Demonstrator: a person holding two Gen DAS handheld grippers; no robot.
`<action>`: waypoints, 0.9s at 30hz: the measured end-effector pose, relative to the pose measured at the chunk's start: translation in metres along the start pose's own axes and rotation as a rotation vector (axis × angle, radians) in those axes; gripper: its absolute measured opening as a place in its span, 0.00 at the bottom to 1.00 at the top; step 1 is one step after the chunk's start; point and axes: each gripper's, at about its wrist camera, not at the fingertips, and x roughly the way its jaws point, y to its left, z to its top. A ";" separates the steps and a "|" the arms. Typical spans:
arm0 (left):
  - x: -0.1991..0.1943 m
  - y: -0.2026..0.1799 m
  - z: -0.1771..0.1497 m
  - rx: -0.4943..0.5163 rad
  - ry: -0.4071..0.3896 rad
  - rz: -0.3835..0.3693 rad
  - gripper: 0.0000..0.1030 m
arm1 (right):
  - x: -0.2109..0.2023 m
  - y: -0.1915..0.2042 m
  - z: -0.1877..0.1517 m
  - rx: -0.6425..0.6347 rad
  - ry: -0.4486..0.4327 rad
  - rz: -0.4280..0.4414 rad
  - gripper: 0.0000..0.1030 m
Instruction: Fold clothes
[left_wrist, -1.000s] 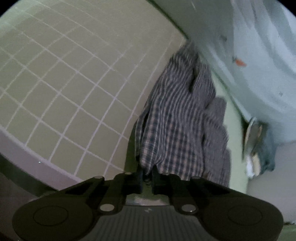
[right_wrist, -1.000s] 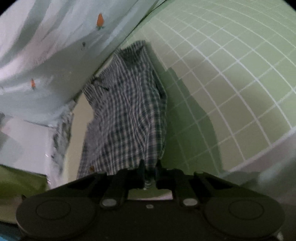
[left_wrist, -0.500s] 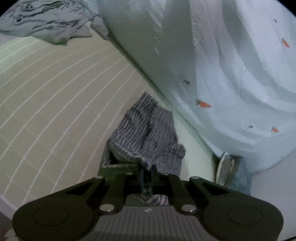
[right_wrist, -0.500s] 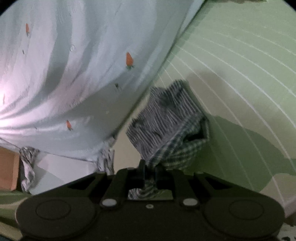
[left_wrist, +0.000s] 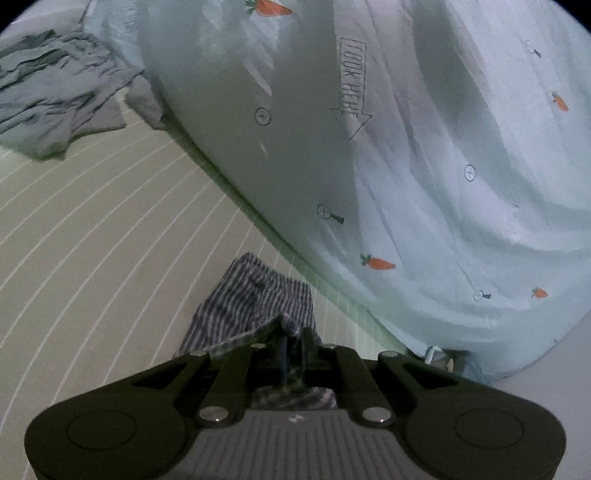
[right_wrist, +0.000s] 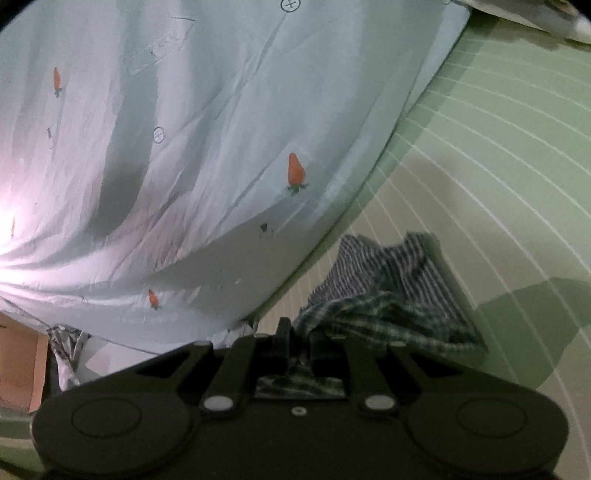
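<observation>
A dark blue and white checked garment (left_wrist: 251, 306) lies bunched on the green gridded bed sheet (left_wrist: 92, 240). My left gripper (left_wrist: 293, 334) is shut on one edge of it, low over the sheet. In the right wrist view the same checked garment (right_wrist: 391, 295) is folded over on itself, and my right gripper (right_wrist: 298, 332) is shut on another edge of it. Most of the cloth sits just ahead of both sets of fingers.
A pale blue quilt with carrot prints (left_wrist: 424, 166) rises close behind the garment and also fills the right wrist view (right_wrist: 184, 147). A crumpled grey garment (left_wrist: 55, 99) lies at the far left. A brown box (right_wrist: 18, 369) shows at the lower left.
Both grippers have lowered with the garment, which hung stretched out before and now lies bunched and doubled over on the sheet. The quilt is much closer.
</observation>
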 end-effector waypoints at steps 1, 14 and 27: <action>0.007 -0.001 0.006 0.004 0.003 0.000 0.06 | 0.007 0.003 0.007 -0.005 0.000 -0.005 0.10; 0.144 -0.007 0.098 0.106 -0.001 0.183 0.76 | 0.137 0.021 0.102 -0.266 -0.101 -0.251 0.72; 0.175 0.050 0.042 0.142 0.269 0.267 0.87 | 0.156 -0.048 0.064 -0.237 0.094 -0.427 0.84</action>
